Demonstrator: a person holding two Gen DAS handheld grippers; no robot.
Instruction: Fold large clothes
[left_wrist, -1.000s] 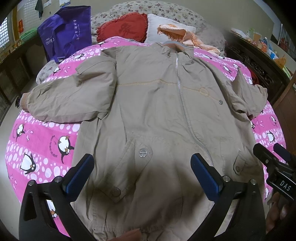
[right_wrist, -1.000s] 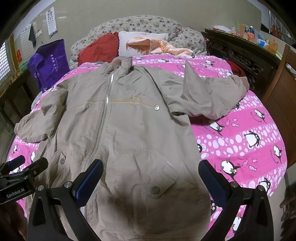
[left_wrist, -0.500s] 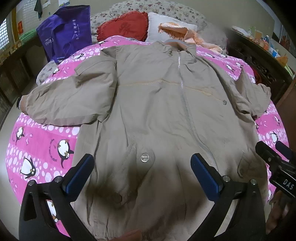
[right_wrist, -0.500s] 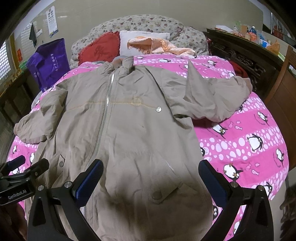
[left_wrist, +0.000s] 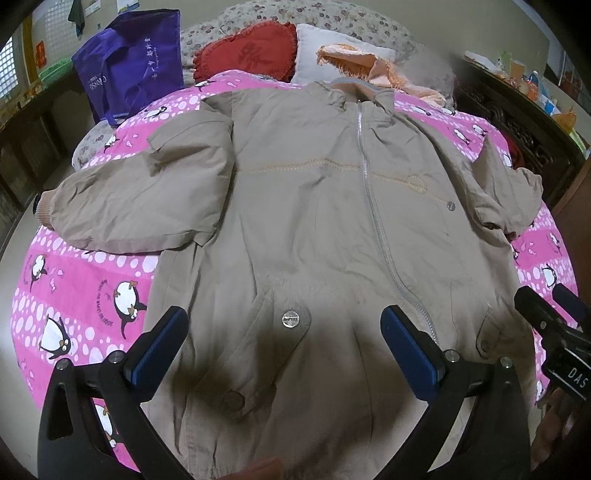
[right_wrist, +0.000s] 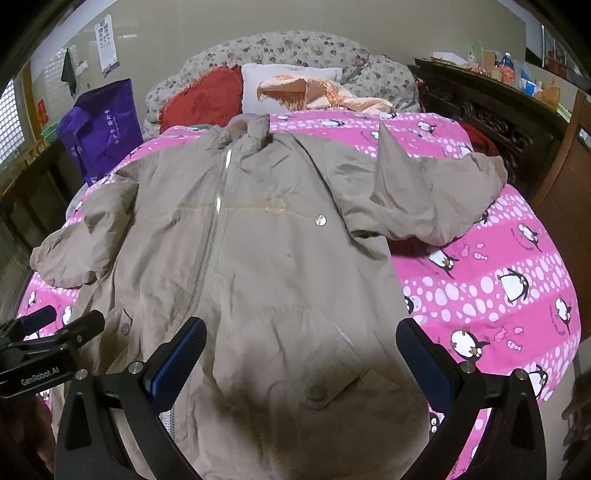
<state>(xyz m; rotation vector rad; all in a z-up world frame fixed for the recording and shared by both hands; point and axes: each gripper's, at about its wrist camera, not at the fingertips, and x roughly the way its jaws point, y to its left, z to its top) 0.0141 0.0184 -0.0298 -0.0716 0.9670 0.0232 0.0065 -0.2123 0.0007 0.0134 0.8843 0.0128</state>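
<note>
A large tan zip-up jacket (left_wrist: 314, 221) (right_wrist: 258, 251) lies face up and spread out on a pink penguin-print bedspread (left_wrist: 74, 273) (right_wrist: 498, 280), collar towards the pillows, both sleeves out to the sides. My left gripper (left_wrist: 284, 328) hovers open above the lower left front by a pocket snap, holding nothing. My right gripper (right_wrist: 301, 339) hovers open above the lower right front pocket, also holding nothing. Each gripper shows at the edge of the other's view, the right gripper (left_wrist: 550, 310) and the left gripper (right_wrist: 55, 325).
A red heart cushion (left_wrist: 247, 51), a white pillow (left_wrist: 332, 40) and an orange cloth (left_wrist: 373, 70) lie at the head of the bed. A purple bag (left_wrist: 129, 70) stands at the far left. Dark wooden furniture (right_wrist: 491, 110) with clutter lines the right side.
Both grippers have drawn closer and lower over the jacket's hem end. The jacket itself has not moved, and both stay open.
</note>
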